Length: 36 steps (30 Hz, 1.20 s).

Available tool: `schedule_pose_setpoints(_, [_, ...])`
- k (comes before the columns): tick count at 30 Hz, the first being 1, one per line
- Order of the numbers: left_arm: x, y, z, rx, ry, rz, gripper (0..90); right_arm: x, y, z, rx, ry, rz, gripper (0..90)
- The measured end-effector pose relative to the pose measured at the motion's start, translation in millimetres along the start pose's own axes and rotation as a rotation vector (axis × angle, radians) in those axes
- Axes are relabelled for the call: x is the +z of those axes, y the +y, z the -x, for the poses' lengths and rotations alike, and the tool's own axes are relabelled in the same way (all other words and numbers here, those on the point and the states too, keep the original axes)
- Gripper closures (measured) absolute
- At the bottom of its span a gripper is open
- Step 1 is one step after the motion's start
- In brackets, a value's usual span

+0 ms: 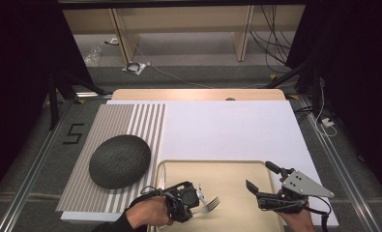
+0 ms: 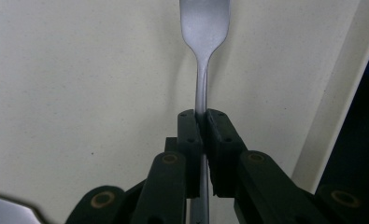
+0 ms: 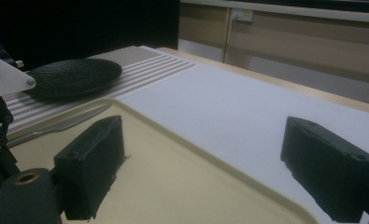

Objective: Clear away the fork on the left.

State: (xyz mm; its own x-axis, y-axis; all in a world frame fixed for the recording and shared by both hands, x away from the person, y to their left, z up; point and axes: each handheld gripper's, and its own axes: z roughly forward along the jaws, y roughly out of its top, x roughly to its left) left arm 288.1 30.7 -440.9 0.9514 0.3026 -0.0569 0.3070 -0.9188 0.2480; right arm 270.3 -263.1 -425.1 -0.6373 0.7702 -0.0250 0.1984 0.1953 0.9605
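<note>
I count one fork (image 1: 211, 203), one knife (image 3: 56, 125), one dark plate (image 1: 119, 161), one cream tray (image 1: 237, 167). My left gripper (image 2: 202, 114), low and level over the tray, pinches the fork's neck, tines ahead of its jaws. My right gripper (image 1: 262, 177) hovers level, jaws wide apart, holding nothing.
</note>
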Motion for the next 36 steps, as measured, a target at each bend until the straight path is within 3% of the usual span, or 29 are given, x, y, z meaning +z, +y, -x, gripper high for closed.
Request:
schedule_pose_setpoints(11, [11.9, -1.3, 2.4, -0.003, -0.024, -0.044, 83.8, 0.0, 0.0, -0.3, 0.000, 0.000, -0.002, 14.4])
schedule_pose_setpoints(16, [12.1, -2.1, 1.5, -0.003, -0.045, -0.041, 82.7, -0.1, -0.1, -0.3, 0.000, 0.001, -0.001, 14.4])
schedule_pose_setpoints(20, [7.3, -2.7, 0.8, 0.002, -0.045, 0.006, 72.8, 0.1, -0.1, -0.3, -0.003, 0.001, 0.000, 14.5])
schedule_pose_setpoints(24, [1.1, -2.4, 3.2, 0.020, -0.037, 0.066, 70.1, 0.6, -0.3, -0.5, -0.001, 0.001, 0.003, 14.5])
schedule_pose_setpoints(30, [-0.1, -0.5, 10.6, 0.075, -0.043, 0.145, 77.5, 0.6, -0.3, -0.6, -0.003, 0.001, 0.005, 14.5])
schedule_pose_setpoints(36, [3.7, -0.4, 14.6, 0.112, -0.025, 0.169, 87.3, 0.2, -0.2, -0.5, -0.003, 0.001, 0.003, 14.5])
